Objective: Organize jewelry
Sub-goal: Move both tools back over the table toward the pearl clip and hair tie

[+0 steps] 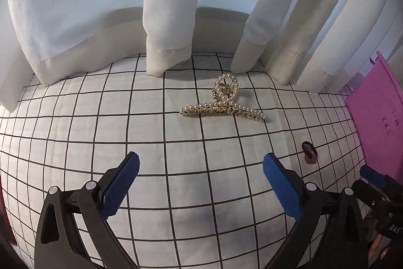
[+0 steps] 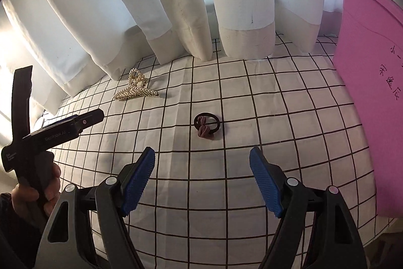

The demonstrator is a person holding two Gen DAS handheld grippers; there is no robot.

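The gold-toned claw hair clip edged with a row of small pearls lies on its side on the white cloth with a black grid, far from the camera and close to the hems of the cream curtains. Its looped handle points toward the curtains and its long toothed jaw runs left to right. In the right wrist view the same clip sits far and to the left.

The second piece is a dark elastic hair tie with a dusty-pink fabric bow, flat on the cloth nearly dead ahead of the right gripper. In the left wrist view the tie is off to the right, near the upright pink plastic box wall with handwritten characters.

Both grippers are spread wide and hold nothing: the left gripper faces the clip, the right one faces the tie, and neither touches its target.

The clip looks the likelier trouble — pearls and smooth metal are hard and rounded, so a pinch on the beaded rim could squirt it sideways or roll it toward the curtain folds, where it would be hard to reach. Squeezing the looped handle might spring the jaw open. The tie is soft and low — fingers closing too high would likely skim over it, or bunch the cloth instead.
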